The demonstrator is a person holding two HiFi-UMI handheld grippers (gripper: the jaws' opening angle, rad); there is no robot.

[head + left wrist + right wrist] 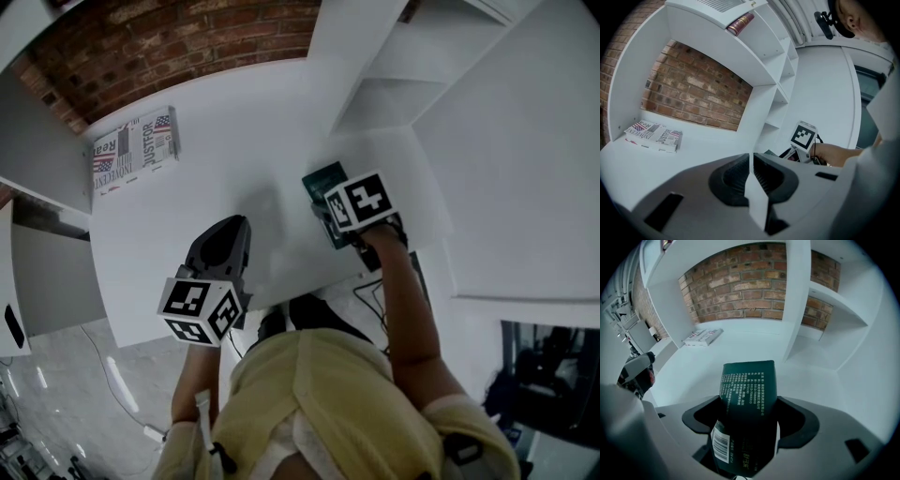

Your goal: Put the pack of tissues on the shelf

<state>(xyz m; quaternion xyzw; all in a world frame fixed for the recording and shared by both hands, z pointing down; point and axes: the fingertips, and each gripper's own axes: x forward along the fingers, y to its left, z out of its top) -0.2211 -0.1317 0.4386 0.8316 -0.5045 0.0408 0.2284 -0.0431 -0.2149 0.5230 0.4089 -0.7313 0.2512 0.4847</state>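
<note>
The pack of tissues [747, 394] is dark green with white print and a barcode. My right gripper [747, 427] is shut on it, and the pack sticks out forward past the jaws. In the head view the pack [323, 178] hangs over the white desk surface [234, 131], just left of the white shelf upright [352, 56], with the right gripper [330, 220] behind it. My left gripper [225, 239] sits low over the desk's near edge, its jaws closed together on nothing [751, 173]. The white shelf compartments [825, 348] open ahead and to the right of the pack.
A folded newspaper [134, 147] lies at the desk's far left by the brick wall [187, 47]. A dark red book [740, 23] lies on a top shelf. Cables [375, 291] hang below the desk's front edge. Stepped white shelves [384, 94] rise at right.
</note>
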